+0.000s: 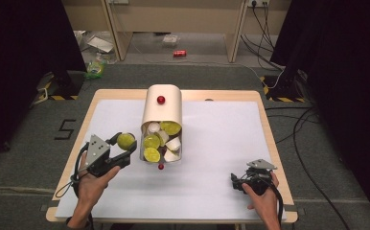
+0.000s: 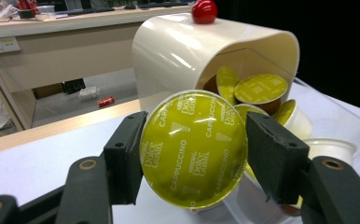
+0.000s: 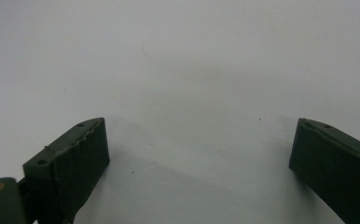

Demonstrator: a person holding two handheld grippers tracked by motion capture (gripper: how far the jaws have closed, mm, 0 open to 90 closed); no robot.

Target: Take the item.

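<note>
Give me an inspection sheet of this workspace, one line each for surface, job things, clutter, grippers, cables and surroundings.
Surface: white mat on a wooden table.
Job things: cream dispenser with a red knob, clear drawer of yellow and white coffee capsules.
Clutter: nothing seen on the mat.
Grippers: left gripper shut on a yellow capsule; right gripper open, empty, over the mat.
Cables: black cables on the floor at right.
Surroundings: red can and litter on the floor, black curtains.

A red can (image 1: 179, 53) lies on the floor beyond the table (image 1: 221, 95), cables (image 1: 264, 28) nearby
</note>
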